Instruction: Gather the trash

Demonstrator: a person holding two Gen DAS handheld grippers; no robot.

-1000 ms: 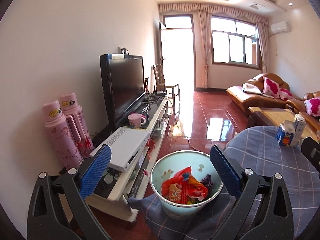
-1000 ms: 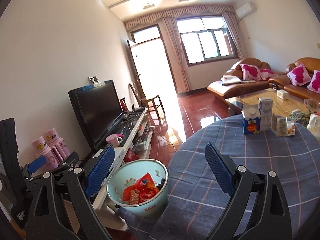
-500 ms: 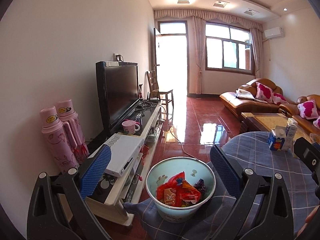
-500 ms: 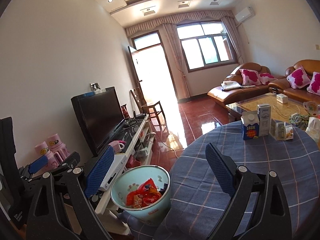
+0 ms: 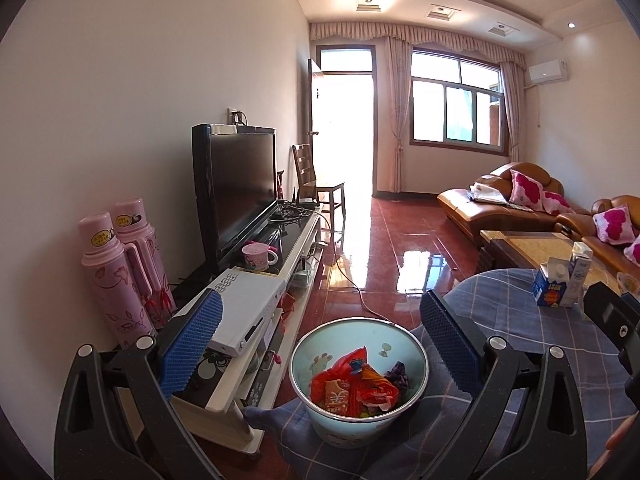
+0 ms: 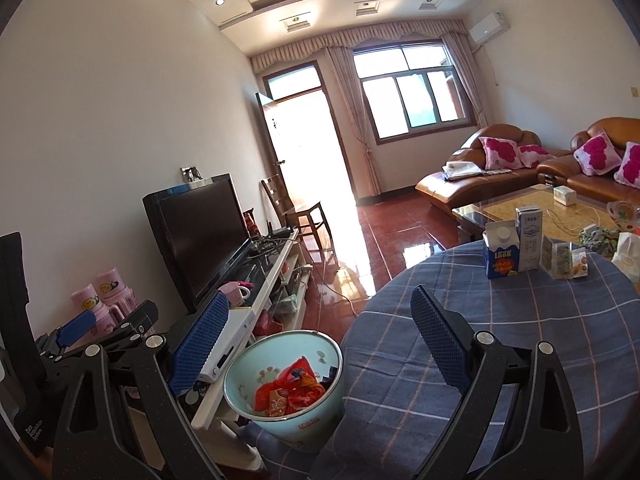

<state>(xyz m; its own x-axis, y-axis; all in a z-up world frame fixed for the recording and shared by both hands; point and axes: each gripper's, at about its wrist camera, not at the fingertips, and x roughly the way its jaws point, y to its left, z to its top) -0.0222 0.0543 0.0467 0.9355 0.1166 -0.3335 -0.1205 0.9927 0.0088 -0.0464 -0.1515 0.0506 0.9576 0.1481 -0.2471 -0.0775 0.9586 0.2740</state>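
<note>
A light-blue bin (image 5: 316,420) stands on the floor at the edge of the round table, partly filled with red and orange wrappers (image 5: 352,388). My left gripper (image 5: 320,308) hovers open and empty above and in front of it. The right wrist view shows the same bin (image 6: 312,420) at lower left, with my right gripper (image 6: 320,300) open and empty over the table's blue checked cloth (image 6: 500,340). Two milk cartons (image 6: 500,258) and small snack packs (image 6: 560,258) stand at the table's far side. The left gripper (image 6: 76,326) appears at the left edge.
A white TV stand (image 5: 256,364) with a TV (image 5: 240,184), a white player box (image 5: 248,300) and a pink mug (image 5: 258,258) runs along the left wall. Two pink thermoses (image 5: 120,272) stand beside it. A chair (image 5: 316,184), sofas (image 5: 516,200) and a coffee table (image 5: 524,244) lie beyond.
Both views have tilted upward and drawn back a little, so the bin sits lower in each frame and more ceiling shows. Both grippers stay open and empty.
</note>
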